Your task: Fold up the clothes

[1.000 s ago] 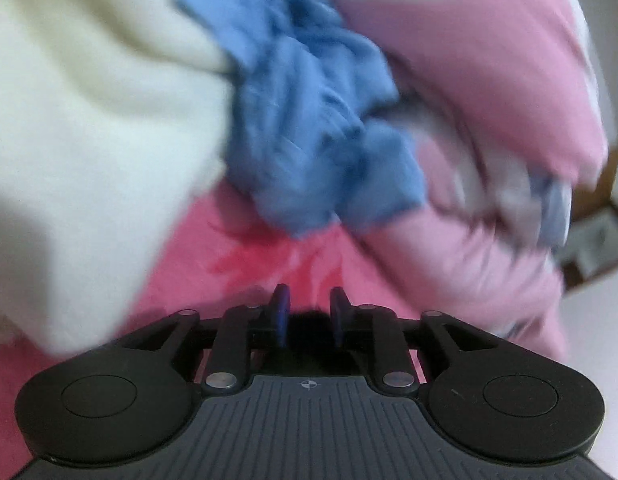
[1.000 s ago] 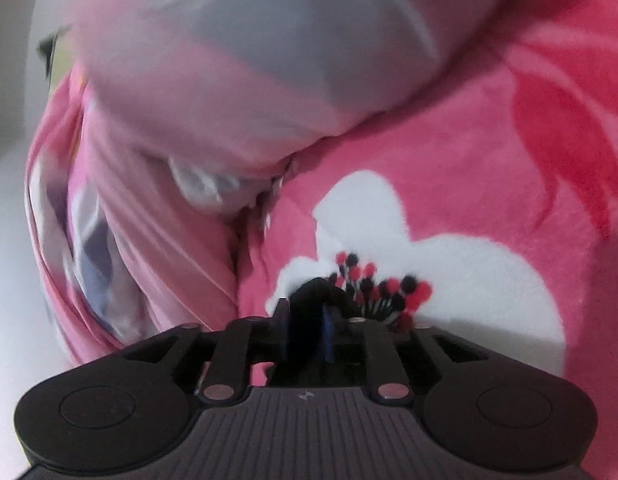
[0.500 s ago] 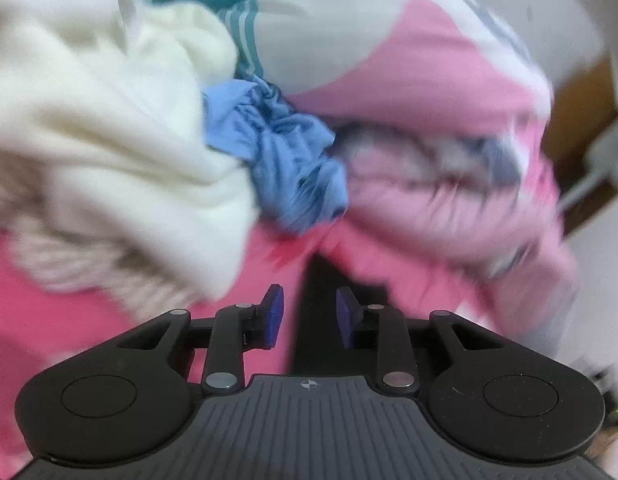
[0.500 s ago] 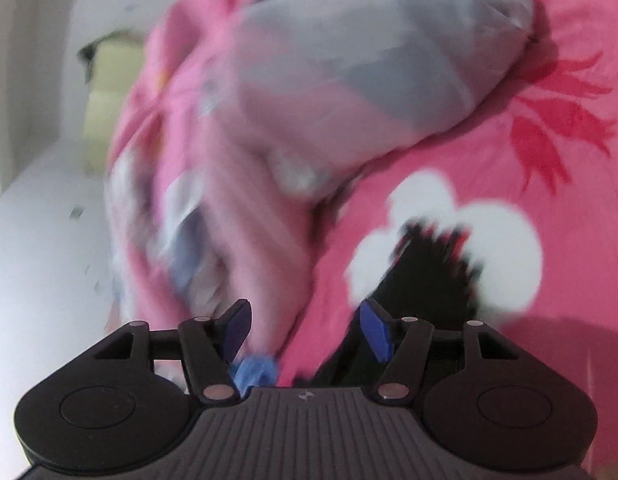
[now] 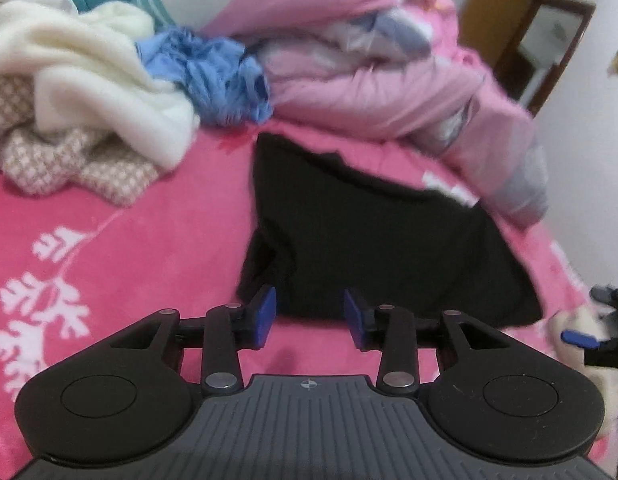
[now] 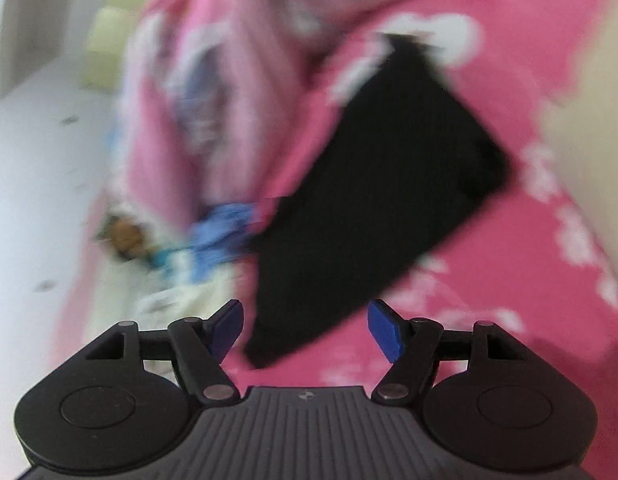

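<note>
Lighting, both views: I am seeing soft, even indoor light, no glare. Right wrist view is smearing heavily with motion blur; the black garment [image 6: 373, 208] is losing its edges. Left wrist view is blurring mildly; fisheye is bending corners.

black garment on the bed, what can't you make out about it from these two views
- Type of black garment: left wrist view shows only a flat dark shape, no detail.
- Its near edge: right wrist view, motion blur smears it.
- Right gripper: left wrist view, cut off by the right frame edge.
- Blue cloth: right wrist view, blurred.
</note>
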`<state>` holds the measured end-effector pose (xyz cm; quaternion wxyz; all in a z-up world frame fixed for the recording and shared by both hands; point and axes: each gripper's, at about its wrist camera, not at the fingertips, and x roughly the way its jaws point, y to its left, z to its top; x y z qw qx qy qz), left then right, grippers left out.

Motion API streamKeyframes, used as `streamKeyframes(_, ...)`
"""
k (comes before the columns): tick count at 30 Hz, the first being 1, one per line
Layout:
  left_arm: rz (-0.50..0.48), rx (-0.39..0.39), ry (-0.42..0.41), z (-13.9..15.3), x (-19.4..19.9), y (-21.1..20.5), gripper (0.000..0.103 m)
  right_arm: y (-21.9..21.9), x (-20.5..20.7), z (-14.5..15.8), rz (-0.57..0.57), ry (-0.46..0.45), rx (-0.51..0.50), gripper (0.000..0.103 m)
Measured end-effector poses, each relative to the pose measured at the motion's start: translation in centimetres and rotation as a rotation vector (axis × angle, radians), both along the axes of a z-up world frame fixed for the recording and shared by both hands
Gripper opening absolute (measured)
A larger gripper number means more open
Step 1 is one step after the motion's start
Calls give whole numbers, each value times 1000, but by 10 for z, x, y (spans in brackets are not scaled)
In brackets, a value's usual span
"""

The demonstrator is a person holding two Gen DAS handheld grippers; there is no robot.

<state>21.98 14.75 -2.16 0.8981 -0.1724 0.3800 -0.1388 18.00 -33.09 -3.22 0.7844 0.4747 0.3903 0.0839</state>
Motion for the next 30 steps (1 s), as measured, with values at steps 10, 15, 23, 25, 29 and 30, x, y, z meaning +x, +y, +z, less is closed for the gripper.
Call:
streamKeyframes(10,167,-354,140,-51,35,17,49,1,20,-50,-222,-20,-87,69)
streamKeyframes(15,248,-417,93,-61,44,13,33,-12,41,-63,-332,-36,-67,46)
streamKeyframes(23,362,-499,82,-54,41,29,1,-24,53,-67,-397,-29,5,5)
streamKeyframes(25,357,-510,70,-42,31,35,1,-21,44,-54,-380,-51,3,5)
streamKeyframes(29,325,-494,34,-12,-7,48,1,-14,8,-29,-331,-82,-6,5)
streamKeyframes(30,316,-487,29,-5,-21,53,1,-12,-3,-24,-316,-88,-5,5)
